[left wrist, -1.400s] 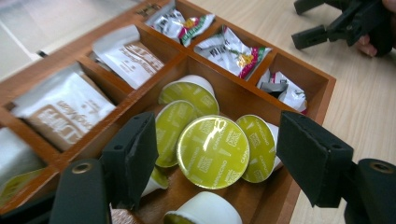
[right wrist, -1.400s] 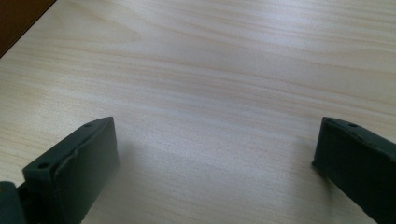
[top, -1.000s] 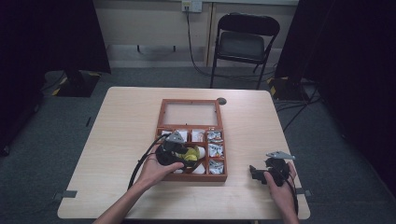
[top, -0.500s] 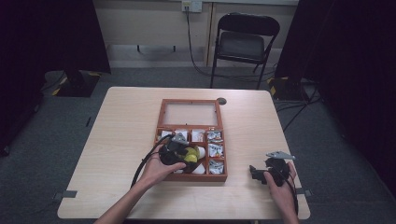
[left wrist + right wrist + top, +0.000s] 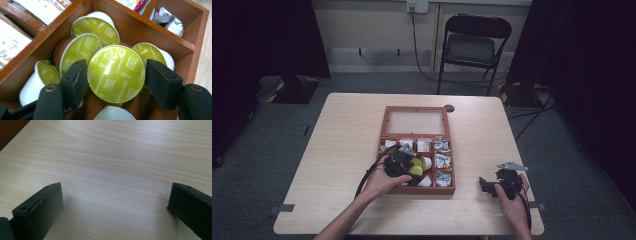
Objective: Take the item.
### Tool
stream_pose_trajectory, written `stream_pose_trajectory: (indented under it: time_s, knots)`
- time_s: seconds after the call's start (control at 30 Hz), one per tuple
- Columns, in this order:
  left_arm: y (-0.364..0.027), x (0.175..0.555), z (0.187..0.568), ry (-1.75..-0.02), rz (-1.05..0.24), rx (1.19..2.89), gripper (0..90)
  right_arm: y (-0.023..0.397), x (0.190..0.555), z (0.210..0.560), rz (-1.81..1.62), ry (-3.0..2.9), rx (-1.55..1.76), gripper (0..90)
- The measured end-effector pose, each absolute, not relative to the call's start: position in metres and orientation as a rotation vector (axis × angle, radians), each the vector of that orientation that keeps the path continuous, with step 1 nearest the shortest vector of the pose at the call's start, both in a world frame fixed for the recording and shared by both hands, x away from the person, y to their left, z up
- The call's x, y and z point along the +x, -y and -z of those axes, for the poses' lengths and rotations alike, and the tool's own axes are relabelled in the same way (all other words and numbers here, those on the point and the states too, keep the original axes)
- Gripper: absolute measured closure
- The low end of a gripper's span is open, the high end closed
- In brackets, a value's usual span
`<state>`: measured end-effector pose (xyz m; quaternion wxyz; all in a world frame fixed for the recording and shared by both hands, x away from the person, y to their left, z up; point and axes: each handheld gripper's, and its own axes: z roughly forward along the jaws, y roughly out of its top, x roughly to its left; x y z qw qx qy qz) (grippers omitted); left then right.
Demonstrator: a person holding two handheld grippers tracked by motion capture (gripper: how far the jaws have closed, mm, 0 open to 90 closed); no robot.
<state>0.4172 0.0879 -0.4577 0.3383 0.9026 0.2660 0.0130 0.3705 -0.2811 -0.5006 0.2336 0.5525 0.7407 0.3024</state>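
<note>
A pale wooden table stands on grey carpet in a dim room, a single black folding chair behind it against the wall, and bears one wooden compartment box with its glazed lid laid open. Over a near-left compartment holding five green-lidded cappuccino capsules, the left gripper has its jaws closed on the rim of the top capsule. The right gripper rests with jaws wide apart and empty over bare tabletop, well right of the box.
</note>
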Motion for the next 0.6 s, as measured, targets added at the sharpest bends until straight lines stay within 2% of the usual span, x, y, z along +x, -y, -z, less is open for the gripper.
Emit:
stream_pose_trajectory:
  time_s: [0.13, 0.6]
  knots:
    - [-0.0842, 0.4172, 0.4586, -0.669, -0.037, 2.402, 35.7, 0.2811, 0.3705, 0.5006, -0.831, -2.034, 1.518, 0.0]
    - [-0.0803, 0.4168, 0.4586, -0.661, -0.053, 2.405, 36.9, 0.2811, 0.3705, 0.5006, -0.831, -2.034, 1.517, 0.0]
